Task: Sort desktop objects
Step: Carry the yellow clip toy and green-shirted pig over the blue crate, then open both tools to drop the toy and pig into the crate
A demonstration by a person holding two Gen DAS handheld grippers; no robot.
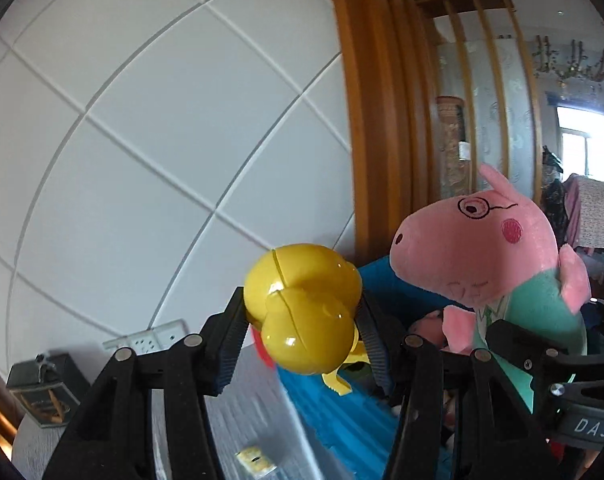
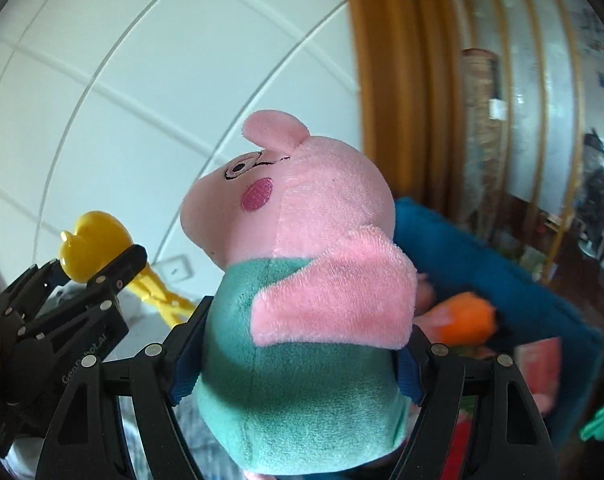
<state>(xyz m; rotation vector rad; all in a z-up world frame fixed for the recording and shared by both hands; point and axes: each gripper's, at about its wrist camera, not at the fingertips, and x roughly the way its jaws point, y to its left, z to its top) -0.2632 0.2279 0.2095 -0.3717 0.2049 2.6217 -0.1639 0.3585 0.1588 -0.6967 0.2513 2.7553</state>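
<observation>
Count: I see two grippers, one yellow toy, one pig plush, one blue bin.
Left gripper: my fingers clamp the yellow toy from both sides, pads pressed on its lobed glossy head.
Yellow toy, axis: its rounded head faces my left camera; in the right wrist view the head sits up at the fingertips and a thinner yellow part trails down to the right.
Right gripper: my jaws stand wide and grip the pig plush around its green body.
Pig plush, axis: upright, head up, snout pointing left toward the white panelled wall.
Hands' pose: both grippers are lifted in the air, side by side, tilted slightly downward; the left one shows at the left edge of the right view.
Blue bin: behind and below the plush, with an orange item and other blurred things inside.
</observation>
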